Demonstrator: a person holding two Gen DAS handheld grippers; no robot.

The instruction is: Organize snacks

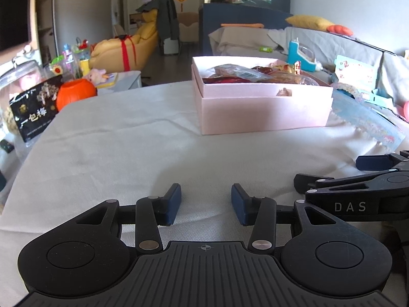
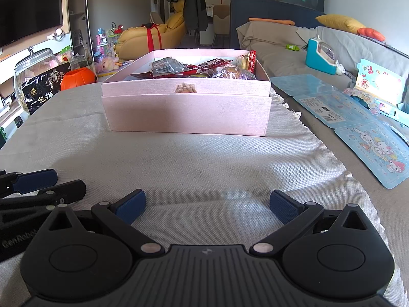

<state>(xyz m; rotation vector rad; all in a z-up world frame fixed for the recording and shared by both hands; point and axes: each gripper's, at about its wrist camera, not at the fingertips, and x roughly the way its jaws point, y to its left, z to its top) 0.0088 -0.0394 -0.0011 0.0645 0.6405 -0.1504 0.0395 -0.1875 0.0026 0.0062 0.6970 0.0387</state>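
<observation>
A pink box [image 1: 263,110] [image 2: 186,112] stands on the cloth-covered table, filled with several wrapped snacks [image 1: 245,73] [image 2: 194,69]. My left gripper [image 1: 206,203] is open and empty, low over the cloth in front of the box. My right gripper [image 2: 207,206] is open wider and empty, also short of the box. Each gripper shows at the edge of the other's view: the right gripper [image 1: 332,171] at the right edge of the left wrist view, the left gripper [image 2: 55,180] at the left edge of the right wrist view.
A black snack bag [image 1: 34,111] [image 2: 46,89], a glass jar [image 2: 33,76] and an orange pumpkin pot [image 1: 75,93] [image 2: 78,78] stand left of the table. Blue cartoon packaging [image 2: 370,148] lies on the right. A grey sofa [image 2: 276,48] is behind.
</observation>
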